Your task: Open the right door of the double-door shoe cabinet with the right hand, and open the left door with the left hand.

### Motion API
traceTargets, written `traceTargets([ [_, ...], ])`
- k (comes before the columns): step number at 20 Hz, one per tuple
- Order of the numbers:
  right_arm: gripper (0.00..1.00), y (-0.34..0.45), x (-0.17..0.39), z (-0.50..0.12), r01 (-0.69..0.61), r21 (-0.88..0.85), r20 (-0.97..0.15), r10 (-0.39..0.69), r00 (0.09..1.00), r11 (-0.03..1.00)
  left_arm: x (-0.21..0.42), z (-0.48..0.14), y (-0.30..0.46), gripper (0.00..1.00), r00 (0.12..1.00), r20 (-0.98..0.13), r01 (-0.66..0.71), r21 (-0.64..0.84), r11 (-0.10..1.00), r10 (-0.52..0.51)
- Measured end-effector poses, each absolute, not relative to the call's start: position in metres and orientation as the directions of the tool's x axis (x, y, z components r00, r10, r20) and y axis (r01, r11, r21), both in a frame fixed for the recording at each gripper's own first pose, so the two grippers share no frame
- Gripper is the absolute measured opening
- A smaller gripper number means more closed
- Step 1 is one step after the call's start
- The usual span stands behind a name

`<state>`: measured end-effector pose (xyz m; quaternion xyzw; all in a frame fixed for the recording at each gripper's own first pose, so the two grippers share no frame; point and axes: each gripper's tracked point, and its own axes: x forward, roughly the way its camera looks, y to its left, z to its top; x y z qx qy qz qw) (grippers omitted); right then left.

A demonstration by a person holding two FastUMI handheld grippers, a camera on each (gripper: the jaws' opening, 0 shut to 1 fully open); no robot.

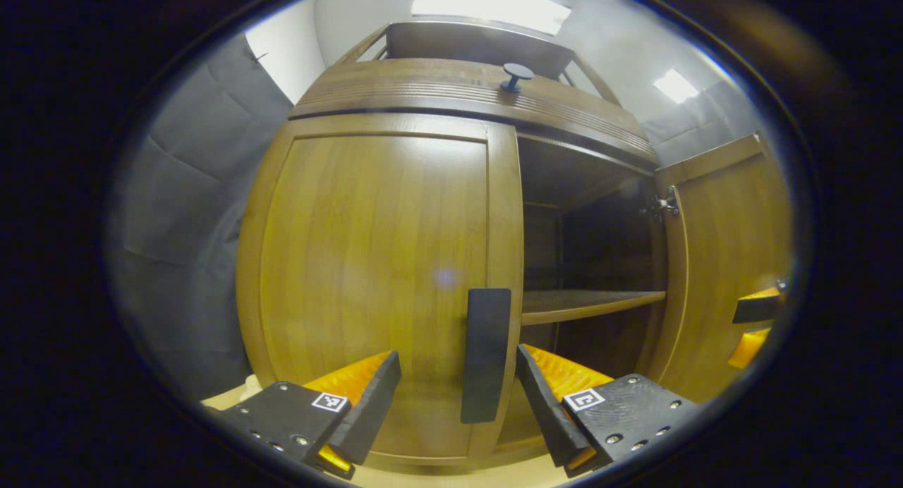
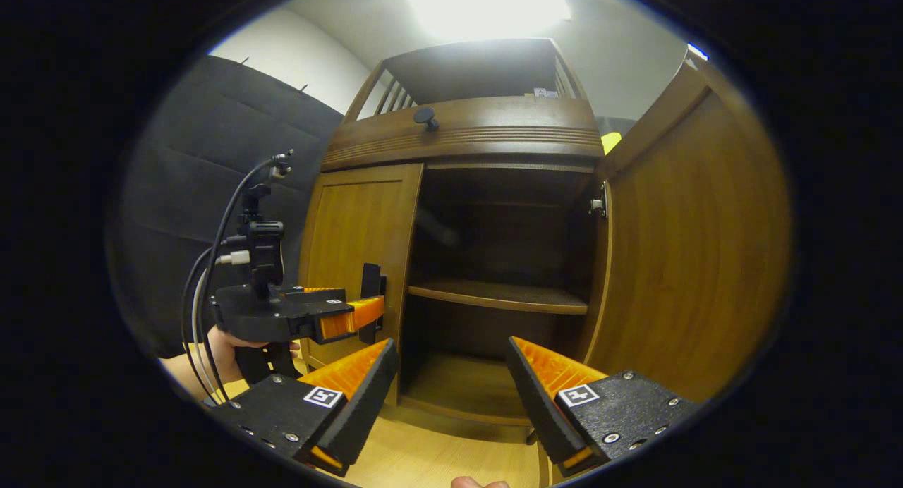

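Wooden and rigid, the left door (image 1: pixel 374 276) stood closed beside the swung-out right door (image 2: pixel 695 248); its dark handle (image 1: pixel 487 354), near the inner edge, sat between the left tongs (image 1: pixel 458 396), spread apart; the right tongs (image 2: pixel 451 382) gaped, holding nothing; the door would probably swing lightly from a handle grip.
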<state>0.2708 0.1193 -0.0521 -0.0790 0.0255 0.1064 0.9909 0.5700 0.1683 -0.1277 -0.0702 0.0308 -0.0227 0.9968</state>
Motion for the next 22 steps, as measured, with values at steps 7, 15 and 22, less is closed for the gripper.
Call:
traceTargets([
  [7, 0.95, 0.130, 0.269, -0.057, -0.224, -0.069, -0.070, 0.220, 0.973, 0.972, 0.582, -0.129, 0.157, 0.73, 0.996, -0.066, 0.062, -0.087, 0.994, -0.067],
  [15, 0.95, 0.134, 0.264, -0.066, -0.262, -0.065, -0.102, 0.255, 0.962, 0.963, 0.584, -0.134, 0.157, 0.23, 0.995, -0.093, 0.025, -0.075, 0.997, -0.032],
  [22, 0.95, 0.131, 0.259, -0.064, -0.254, -0.049, -0.095, 0.249, 0.964, 0.966, 0.578, -0.130, 0.155, 0.19, 0.992, -0.121, 0.028, -0.101, 0.995, -0.040],
])
